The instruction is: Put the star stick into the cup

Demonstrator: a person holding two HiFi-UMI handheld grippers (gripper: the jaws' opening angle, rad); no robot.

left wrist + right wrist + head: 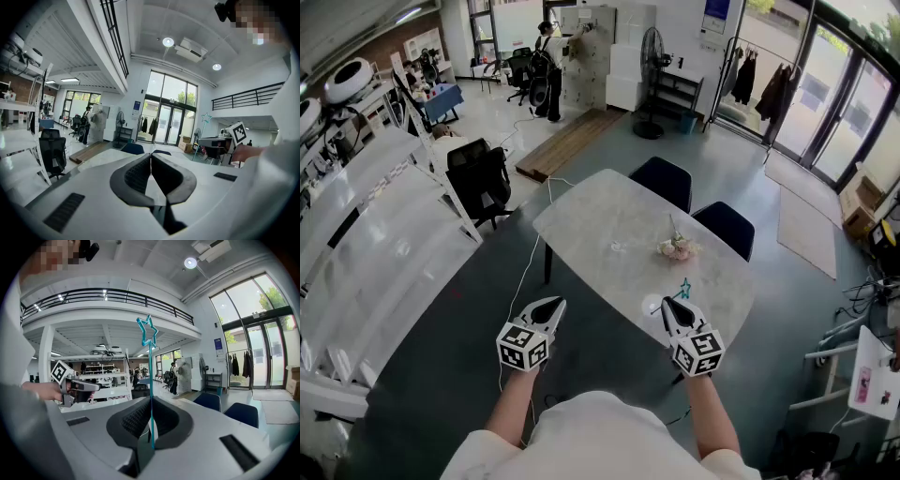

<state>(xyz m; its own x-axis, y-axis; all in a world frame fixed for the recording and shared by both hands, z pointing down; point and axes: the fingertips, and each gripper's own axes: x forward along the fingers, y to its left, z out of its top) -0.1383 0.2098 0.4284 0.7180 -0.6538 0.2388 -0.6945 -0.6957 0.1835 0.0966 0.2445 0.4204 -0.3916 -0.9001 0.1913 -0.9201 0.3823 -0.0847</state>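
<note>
Two claws we hold near worktop (609, 216): right claw (150, 405) pinches upright star stick (150, 376); left claw (151, 157) pressed together, empty.

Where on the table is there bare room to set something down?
The table is bare across its far-left half, left of the flowers, but for one small thing. Crowded at near right: cup, right tool holding star stick.

Right gripper (150, 404) jaws clamped on the star stick (150, 371). The thin teal shaft stands upright between the pads, with the star outline at the top, well above the jaws. Left gripper (91, 387) is off to the left, held in a hand (44, 391), marker cube up. Two dark blue chairs (209, 401) at lower right.
</note>
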